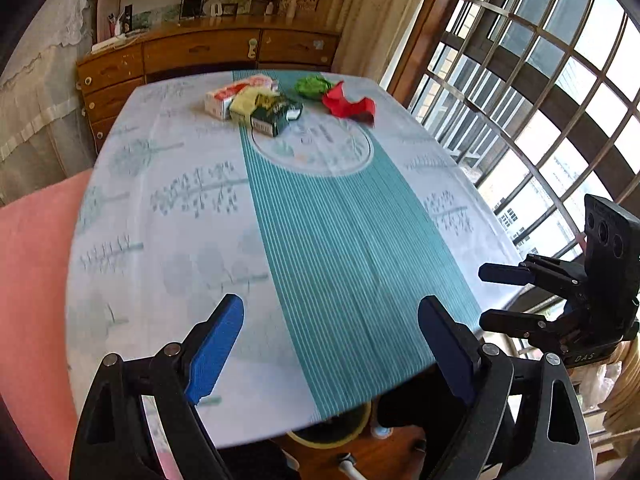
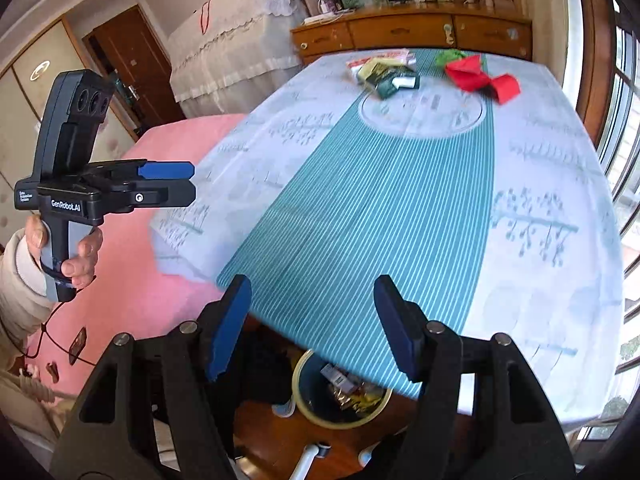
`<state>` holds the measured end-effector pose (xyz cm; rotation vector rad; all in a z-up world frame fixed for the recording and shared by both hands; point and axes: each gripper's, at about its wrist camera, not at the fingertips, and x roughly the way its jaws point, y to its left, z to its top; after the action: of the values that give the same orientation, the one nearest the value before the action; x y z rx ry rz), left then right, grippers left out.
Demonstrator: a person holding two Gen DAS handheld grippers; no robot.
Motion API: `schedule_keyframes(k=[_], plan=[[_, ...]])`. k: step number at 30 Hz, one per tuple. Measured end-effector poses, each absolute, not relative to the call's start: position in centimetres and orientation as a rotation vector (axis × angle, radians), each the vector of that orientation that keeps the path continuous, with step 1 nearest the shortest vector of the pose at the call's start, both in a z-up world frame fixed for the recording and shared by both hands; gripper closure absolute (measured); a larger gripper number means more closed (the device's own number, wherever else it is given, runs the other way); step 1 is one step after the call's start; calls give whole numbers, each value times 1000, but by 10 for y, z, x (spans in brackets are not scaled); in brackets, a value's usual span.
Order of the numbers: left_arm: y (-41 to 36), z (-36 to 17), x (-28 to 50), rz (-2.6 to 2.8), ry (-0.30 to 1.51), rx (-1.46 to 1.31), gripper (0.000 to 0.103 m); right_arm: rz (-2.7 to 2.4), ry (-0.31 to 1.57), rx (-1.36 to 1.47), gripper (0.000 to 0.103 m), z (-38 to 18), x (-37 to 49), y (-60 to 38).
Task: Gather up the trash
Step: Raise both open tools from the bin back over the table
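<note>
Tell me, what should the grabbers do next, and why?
Probably reach the right gripper toward the red paper at the table's far end: both grippers are open and empty, the trash still lies there, and the bin waits below.

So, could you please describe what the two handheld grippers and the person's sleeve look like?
Both the left gripper and the right gripper are black, with blue finger pads. The left one's body bears white "GenRoboLAI" lettering, a grey grip and a thin black cable. The sleeve is cream knit.

Crumpled red paper [image 1: 347, 105]; cloth tablecloth [image 1: 340, 240]
</note>
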<state>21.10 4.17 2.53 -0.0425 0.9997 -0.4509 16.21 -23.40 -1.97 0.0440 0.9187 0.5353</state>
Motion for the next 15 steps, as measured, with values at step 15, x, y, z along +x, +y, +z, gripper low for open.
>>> schedule_keyframes(k=[15], plan=[[-38, 54, 472, -373, 901, 107, 13, 155, 953, 371, 29, -34, 454, -347]])
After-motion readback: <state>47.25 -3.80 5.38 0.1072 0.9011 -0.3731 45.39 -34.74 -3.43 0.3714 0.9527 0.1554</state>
